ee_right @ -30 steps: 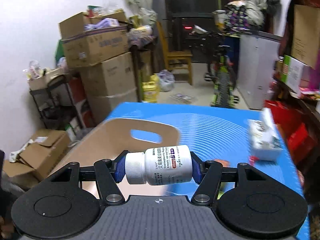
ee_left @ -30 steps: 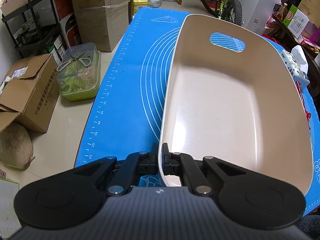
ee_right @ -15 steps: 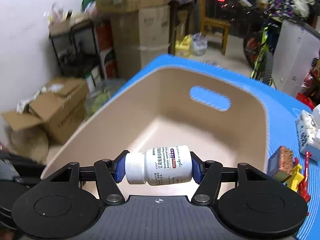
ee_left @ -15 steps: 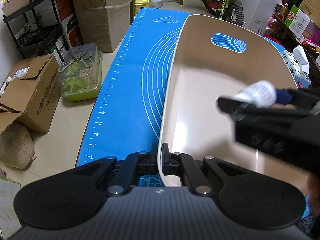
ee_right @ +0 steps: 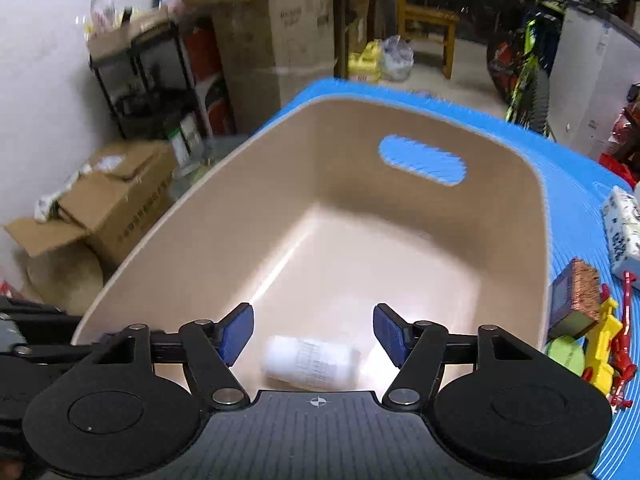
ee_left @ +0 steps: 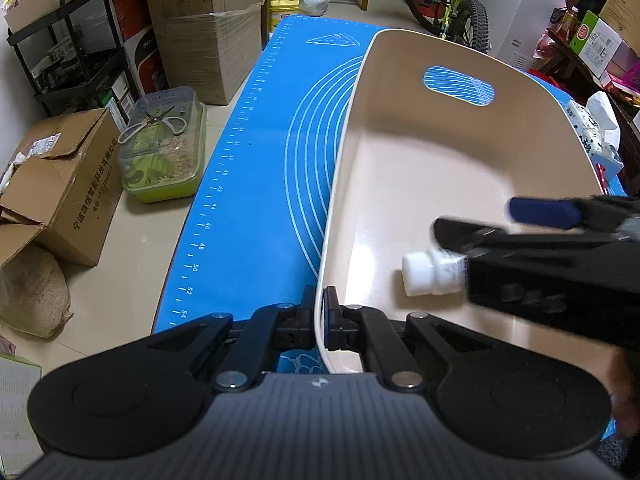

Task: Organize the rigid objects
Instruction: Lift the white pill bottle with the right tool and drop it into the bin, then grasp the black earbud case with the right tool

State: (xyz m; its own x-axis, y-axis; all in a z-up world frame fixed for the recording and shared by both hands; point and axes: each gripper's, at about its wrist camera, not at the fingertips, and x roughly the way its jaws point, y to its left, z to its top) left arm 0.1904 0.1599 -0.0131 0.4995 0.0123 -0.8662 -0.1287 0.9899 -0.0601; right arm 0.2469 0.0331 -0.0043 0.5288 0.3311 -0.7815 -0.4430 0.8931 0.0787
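Observation:
A beige plastic bin [ee_left: 420, 152] with a handle slot stands on the blue mat [ee_left: 256, 184]. My left gripper [ee_left: 320, 320] is shut on the bin's near left rim. My right gripper [ee_right: 314, 334] is open over the bin's near end; it shows in the left wrist view [ee_left: 520, 240] too. A white pill bottle [ee_right: 310, 362] lies on its side on the bin floor just below the open fingers, blurred. It also shows in the left wrist view [ee_left: 430, 274].
On the mat right of the bin [ee_right: 360, 208] lie a small brown-topped box [ee_right: 576, 296], a green round item [ee_right: 566, 354], a yellow and red toy [ee_right: 608, 344] and a tissue pack [ee_right: 622, 224]. Cardboard boxes [ee_left: 56, 184] and a clear tub [ee_left: 164, 148] stand on the floor left.
My right gripper moved over the bin, lowered and opened. The white pill bottle left its fingers and now lies on the bin floor. The left gripper kept its hold on the rim.

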